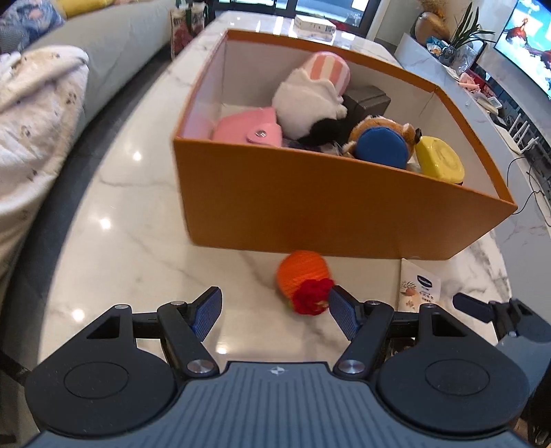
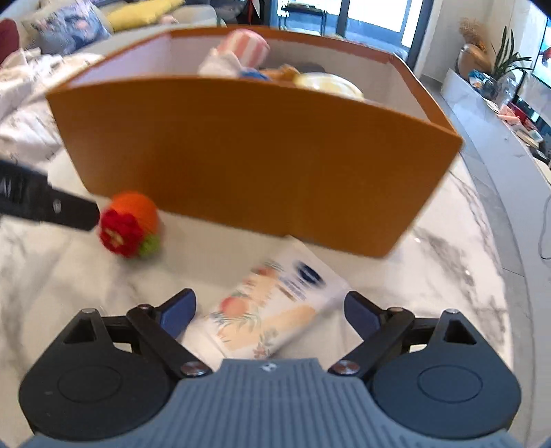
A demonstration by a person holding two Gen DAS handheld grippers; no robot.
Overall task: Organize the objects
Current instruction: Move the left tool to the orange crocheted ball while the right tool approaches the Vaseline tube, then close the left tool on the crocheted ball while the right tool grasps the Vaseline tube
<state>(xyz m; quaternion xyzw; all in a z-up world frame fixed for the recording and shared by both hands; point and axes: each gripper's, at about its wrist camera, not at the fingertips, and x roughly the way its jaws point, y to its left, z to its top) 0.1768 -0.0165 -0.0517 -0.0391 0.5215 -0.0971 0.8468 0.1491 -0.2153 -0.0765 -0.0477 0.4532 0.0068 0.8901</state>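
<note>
An orange box (image 1: 310, 206) (image 2: 261, 148) stands on the marble table, holding plush toys (image 1: 310, 93), a pink pouch (image 1: 248, 129), a blue disc (image 1: 380, 146) and a yellow lid (image 1: 439, 160). An orange knitted ball with a red flower (image 1: 304, 284) (image 2: 129, 224) lies in front of the box. My left gripper (image 1: 273, 315) is open just before it, the ball near its right finger. A white lotion tube (image 2: 272, 306) (image 1: 420, 287) lies flat by the box. My right gripper (image 2: 270, 312) is open around the tube, not closed on it.
A marble table (image 1: 113, 220) carries everything. A sofa with a blanket (image 1: 38, 113) runs along the left. A white cabinet with a plant (image 1: 465, 38) and a TV (image 1: 527, 41) stand at the right. A small white box (image 1: 315, 24) sits at the table's far end.
</note>
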